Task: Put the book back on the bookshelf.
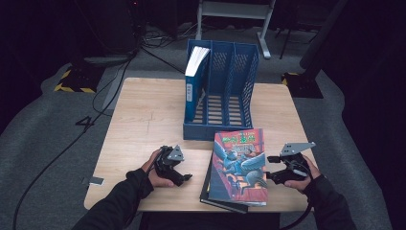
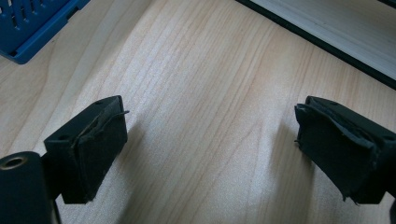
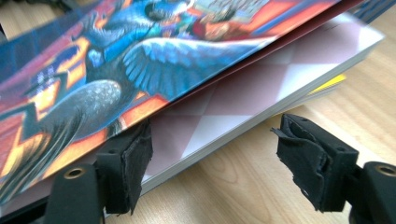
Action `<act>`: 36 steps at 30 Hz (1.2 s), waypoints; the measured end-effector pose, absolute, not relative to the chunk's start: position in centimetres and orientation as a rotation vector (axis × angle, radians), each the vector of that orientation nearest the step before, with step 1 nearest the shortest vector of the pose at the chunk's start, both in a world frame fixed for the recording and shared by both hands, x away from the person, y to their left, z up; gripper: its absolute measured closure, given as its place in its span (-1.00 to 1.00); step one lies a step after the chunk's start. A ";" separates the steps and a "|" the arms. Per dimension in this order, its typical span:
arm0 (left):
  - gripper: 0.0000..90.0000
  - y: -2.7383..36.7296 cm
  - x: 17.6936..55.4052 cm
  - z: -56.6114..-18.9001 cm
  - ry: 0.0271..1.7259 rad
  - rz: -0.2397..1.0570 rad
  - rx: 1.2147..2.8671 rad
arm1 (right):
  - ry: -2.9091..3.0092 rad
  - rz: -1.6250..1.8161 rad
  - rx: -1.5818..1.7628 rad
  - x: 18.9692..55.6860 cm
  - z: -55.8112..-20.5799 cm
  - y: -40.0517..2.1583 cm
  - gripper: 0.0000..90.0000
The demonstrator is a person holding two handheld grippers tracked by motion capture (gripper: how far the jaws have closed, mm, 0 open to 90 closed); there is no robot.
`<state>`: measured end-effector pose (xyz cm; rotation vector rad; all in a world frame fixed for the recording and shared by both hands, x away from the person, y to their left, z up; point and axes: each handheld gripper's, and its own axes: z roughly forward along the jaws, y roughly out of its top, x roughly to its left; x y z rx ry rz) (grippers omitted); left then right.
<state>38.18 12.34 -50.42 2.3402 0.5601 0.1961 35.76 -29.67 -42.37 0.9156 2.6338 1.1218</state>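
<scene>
A colourful paperback (image 1: 239, 165) lies on a dark book (image 1: 225, 203) at the table's front middle. My right gripper (image 1: 270, 167) is at the paperback's right edge, jaws pointing at it. In the right gripper view the cover (image 3: 140, 60) is lifted off the pages (image 3: 224, 102). My right gripper (image 3: 212, 158) is open, with one jaw tucked under the cover at the page edge and the other over bare wood. My left gripper (image 1: 184, 172) rests left of the books. In its own view my left gripper (image 2: 210, 144) stands open over the wood, holding nothing.
A blue slotted file holder (image 1: 222, 91) stands at the back middle of the wooden table (image 1: 143, 120), with a blue book (image 1: 195, 81) upright in its left slot. Its corner (image 2: 32, 32) and the book stack's page edge (image 2: 327, 28) flank my left gripper. Cables cross the floor beyond.
</scene>
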 end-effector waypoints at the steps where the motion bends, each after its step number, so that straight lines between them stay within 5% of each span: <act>1: -0.80 12.3 38.2 -50.4 0.561 0.196 2.340 | 2.617 1.139 0.928 35.7 -42.0 -29.9 -0.40; 15: -0.79 12.1 38.1 -50.4 0.562 0.197 2.344 | 2.505 1.249 0.908 34.5 -38.3 -30.4 -0.38; 36: -0.57 10.4 39.0 -50.1 0.549 0.166 2.331 | 2.770 1.050 1.019 36.0 -43.2 -27.8 -0.64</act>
